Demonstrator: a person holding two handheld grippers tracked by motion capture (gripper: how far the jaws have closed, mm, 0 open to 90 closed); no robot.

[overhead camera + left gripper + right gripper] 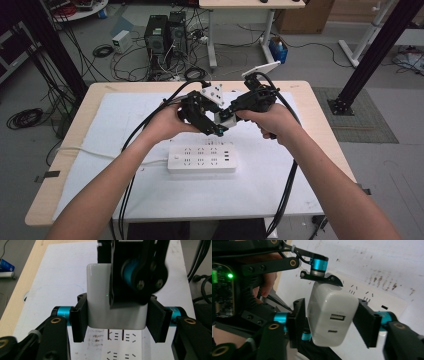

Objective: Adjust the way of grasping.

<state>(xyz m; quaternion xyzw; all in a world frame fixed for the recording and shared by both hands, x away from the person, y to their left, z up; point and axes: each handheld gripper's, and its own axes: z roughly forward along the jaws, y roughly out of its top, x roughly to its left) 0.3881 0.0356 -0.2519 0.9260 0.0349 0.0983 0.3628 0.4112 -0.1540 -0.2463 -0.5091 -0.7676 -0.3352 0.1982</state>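
Left tongs and right tongs both pinch one white charger, held above the counter, just beyond the power strip. Risk, judged: with two grips on one smooth body, uneven pull may twist it so its prongs miss the slots. The charger sits squarely between both pairs of pads.

A light wooden table stands on a grey floor, a white mat covering most of its top. Behind it, two black computer towers sit among tangled cables. A second table stands farther back beside a cardboard box. Black posts rise at both sides. The light is dim.
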